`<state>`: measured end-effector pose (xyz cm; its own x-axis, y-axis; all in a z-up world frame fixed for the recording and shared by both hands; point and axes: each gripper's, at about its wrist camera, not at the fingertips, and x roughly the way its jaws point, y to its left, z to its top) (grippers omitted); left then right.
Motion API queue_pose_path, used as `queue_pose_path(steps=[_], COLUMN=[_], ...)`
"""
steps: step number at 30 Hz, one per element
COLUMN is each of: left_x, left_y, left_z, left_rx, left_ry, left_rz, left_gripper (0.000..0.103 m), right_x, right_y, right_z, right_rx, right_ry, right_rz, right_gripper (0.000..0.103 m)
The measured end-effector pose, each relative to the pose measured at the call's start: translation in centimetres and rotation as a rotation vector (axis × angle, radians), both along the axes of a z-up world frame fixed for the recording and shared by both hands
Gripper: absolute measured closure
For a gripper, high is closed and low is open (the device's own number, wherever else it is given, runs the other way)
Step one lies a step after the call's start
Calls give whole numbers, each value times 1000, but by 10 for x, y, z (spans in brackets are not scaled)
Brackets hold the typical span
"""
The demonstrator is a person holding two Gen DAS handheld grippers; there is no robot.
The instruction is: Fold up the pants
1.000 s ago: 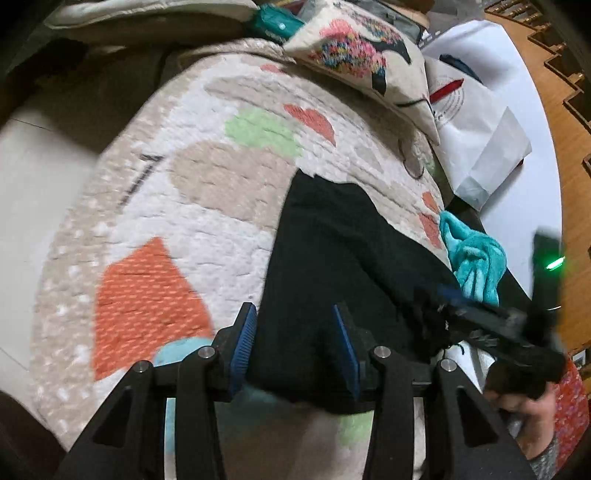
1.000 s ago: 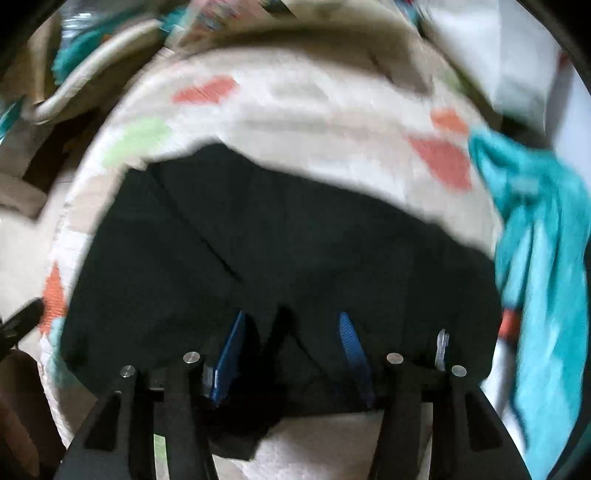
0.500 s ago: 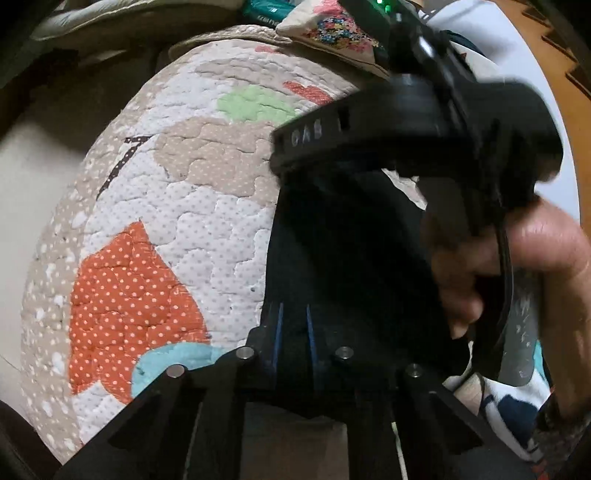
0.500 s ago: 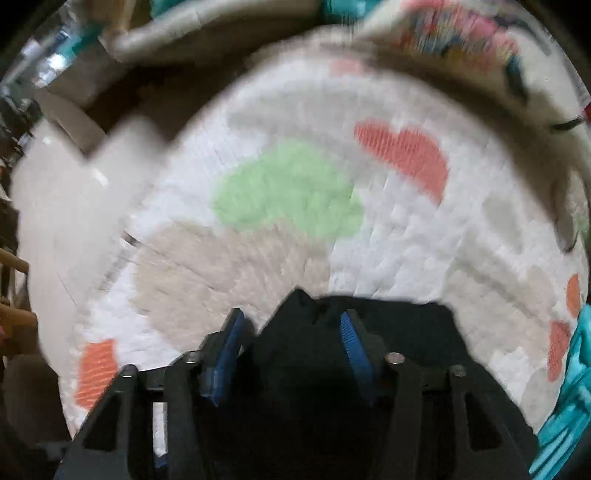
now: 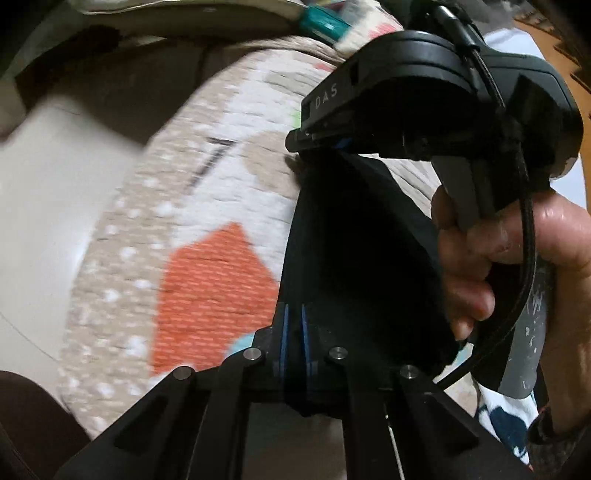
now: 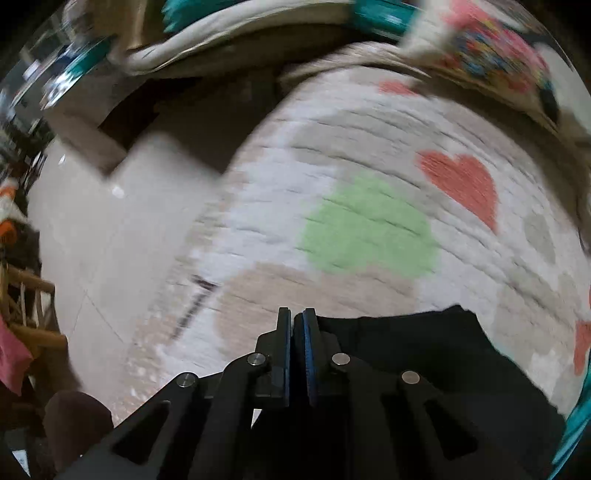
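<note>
The only legible writing is "DAS", in pale capitals on the black housing of the right gripper (image 5: pixel 334 146) as the left wrist view shows it; the person's hand (image 5: pixel 517 266) grips its handle at the right of that view.

Both pairs of jaws are clenched on the black pants (image 5: pixel 354 258). The left gripper (image 5: pixel 294 332) has its 2 blue pads nearly together, with the near edge of the dark cloth pinched between them. The right gripper's jaws have just been closing, and its pads now stand almost touching at the far corner of the pants, where the left wrist view shows the cloth drawn up into them. In the right wrist view the pants (image 6: pixel 424 339) spread to the right of the right gripper (image 6: pixel 298 332).

The pants lie on a quilted mat (image 6: pixel 369 147), white and beige with an orange heart, a green patch and an orange patch. Pale floor (image 5: pixel 44 206) lies beside the mat. Beyond its far edge sit a flowered cushion (image 6: pixel 491 48) and a teal object (image 5: pixel 325 22), both blurred.
</note>
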<state>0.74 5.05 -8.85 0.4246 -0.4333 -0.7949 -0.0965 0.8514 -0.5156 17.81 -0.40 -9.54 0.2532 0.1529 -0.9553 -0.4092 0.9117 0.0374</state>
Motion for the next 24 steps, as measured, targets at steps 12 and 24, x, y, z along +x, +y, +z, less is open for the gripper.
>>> queue_pose_path(steps=[12,24], left_x=[-3,-7], left_y=[81,71], left_z=[-20,-19], left_rx=[-193,-115], left_ry=[-65,-86], left_rz=[115,96], left_gripper=[76,76], right_x=[-72,-146], right_y=[-199,-218], right_z=[78,17], right_rx=[296,428], right_ry=[-69,-65], right_rz=[-430,-638], right_gripper=[39,41])
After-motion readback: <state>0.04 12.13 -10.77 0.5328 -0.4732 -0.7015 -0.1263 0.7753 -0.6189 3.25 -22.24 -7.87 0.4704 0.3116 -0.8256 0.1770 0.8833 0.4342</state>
